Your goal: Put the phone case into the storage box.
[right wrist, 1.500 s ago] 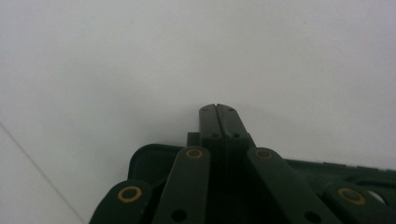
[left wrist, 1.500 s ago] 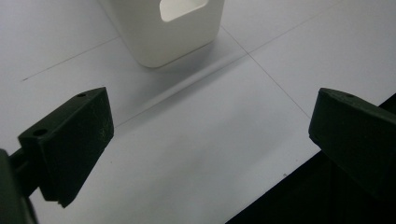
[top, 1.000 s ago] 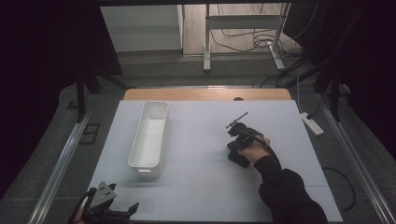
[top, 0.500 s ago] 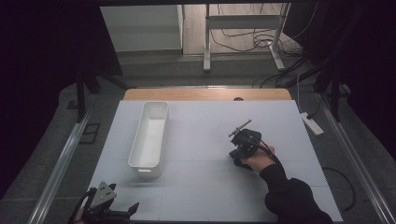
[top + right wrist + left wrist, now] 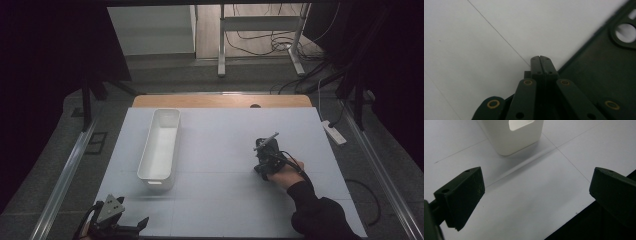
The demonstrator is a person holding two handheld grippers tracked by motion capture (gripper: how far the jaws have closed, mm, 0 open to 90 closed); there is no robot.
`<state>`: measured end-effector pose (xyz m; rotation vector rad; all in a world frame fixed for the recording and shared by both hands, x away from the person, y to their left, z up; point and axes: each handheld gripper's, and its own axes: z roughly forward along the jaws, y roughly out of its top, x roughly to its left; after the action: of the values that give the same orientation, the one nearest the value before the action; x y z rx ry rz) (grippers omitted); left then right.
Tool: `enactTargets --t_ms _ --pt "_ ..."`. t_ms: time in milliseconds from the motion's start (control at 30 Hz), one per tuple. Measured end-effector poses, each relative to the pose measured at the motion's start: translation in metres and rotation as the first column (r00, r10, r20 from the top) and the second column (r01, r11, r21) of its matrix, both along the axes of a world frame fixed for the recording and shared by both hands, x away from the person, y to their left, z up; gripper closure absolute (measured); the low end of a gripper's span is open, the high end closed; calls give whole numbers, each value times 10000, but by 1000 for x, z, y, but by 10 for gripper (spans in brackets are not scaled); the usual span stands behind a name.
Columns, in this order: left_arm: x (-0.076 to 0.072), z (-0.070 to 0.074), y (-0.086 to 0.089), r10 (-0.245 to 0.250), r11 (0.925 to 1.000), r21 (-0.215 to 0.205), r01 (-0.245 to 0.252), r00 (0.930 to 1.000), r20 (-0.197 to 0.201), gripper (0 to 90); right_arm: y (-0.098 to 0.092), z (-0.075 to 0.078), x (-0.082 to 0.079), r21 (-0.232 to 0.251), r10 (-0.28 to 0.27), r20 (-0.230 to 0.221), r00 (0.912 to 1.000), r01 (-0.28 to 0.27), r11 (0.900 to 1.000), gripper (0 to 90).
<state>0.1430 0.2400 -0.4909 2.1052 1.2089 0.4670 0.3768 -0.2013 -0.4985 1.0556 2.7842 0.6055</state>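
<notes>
A: Where's the white bin (image 5: 161, 149) from where you sit?

B: I see it left of the middle of the white tabletop (image 5: 225, 200), lying lengthwise away from me, nothing inside that I can make out. My left hand-held gripper (image 5: 120, 231) is at the near left edge, just short of the bin's near end, jaws spread wide with only bare tabletop between them.

A: And the other?

B: My right hand-held gripper (image 5: 265, 142) sits well to the bin's right, jaws pressed together, pinching nothing.
</notes>
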Motion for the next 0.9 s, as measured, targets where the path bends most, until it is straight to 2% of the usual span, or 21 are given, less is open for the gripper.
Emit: enactTargets --t_ms 467,633,800,900 --pt "0 0 -1 -10 10000 9 10 10000 -20 10 -34 1 2 200 -806 34 9967 805 9966 900" --pt "0 0 -1 -10 10000 13 10 10000 -23 10 -35 1 2 174 -822 82 9966 821 9965 900" --pt "0 0 -1 -19 10000 60 19 10000 -23 10 -33 12 -2 587 -770 391 9963 746 9955 899" --pt "0 0 -1 -29 10000 85 30 10000 -24 11 -31 18 -3 638 -840 493 9952 808 9947 822"
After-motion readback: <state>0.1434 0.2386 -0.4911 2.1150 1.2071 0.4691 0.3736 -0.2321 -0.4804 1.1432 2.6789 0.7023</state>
